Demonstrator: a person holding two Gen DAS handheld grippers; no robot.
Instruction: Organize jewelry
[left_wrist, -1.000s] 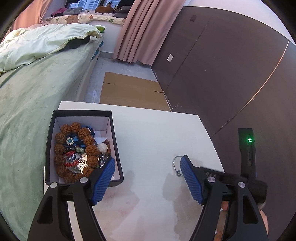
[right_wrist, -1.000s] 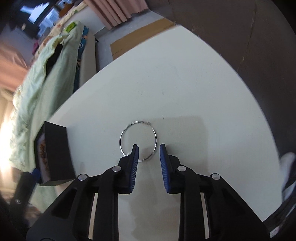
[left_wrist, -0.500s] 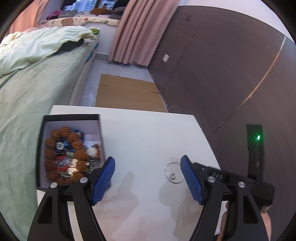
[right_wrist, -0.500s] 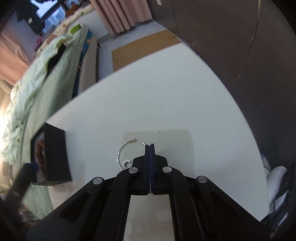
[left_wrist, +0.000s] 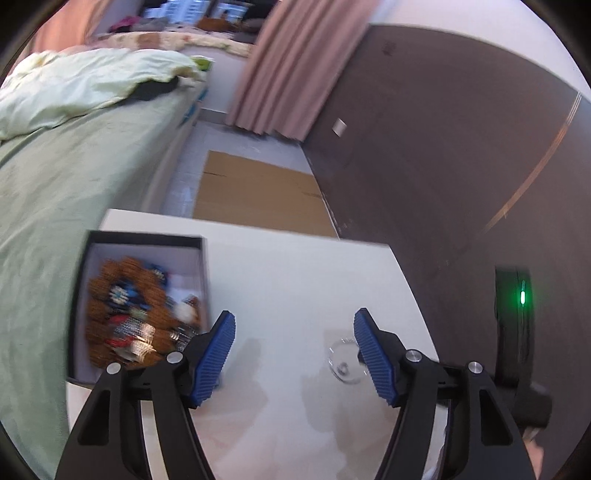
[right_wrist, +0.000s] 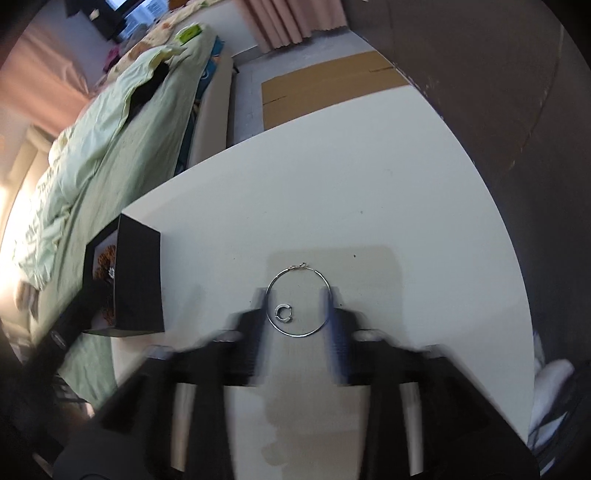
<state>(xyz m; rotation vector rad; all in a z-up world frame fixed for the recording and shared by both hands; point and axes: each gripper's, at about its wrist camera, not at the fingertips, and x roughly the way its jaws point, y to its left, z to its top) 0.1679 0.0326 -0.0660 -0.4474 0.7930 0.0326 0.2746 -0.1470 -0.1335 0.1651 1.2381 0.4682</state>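
Note:
A thin silver hoop (right_wrist: 298, 302) lies flat on the white table (right_wrist: 351, 192), with a small silver ring (right_wrist: 283, 313) inside it. My right gripper (right_wrist: 295, 314) is open, blurred, its fingers either side of the hoop. The hoop also shows in the left wrist view (left_wrist: 343, 363), beside my open, empty left gripper (left_wrist: 293, 356). A black box (left_wrist: 147, 240) holds brown bead bracelets (left_wrist: 125, 314) and other jewelry at the table's left; it also shows in the right wrist view (right_wrist: 138, 280).
A bed with green bedding (left_wrist: 55, 166) runs along the table's left side. A dark wall panel (left_wrist: 461, 166) stands to the right. Flat cardboard (left_wrist: 258, 195) lies on the floor beyond the table. Pink curtains (left_wrist: 280, 74) hang behind.
My right gripper was shut half a second ago and has now opened; the hoop and small ring lie on the table between its fingers. The left gripper has drifted slightly.

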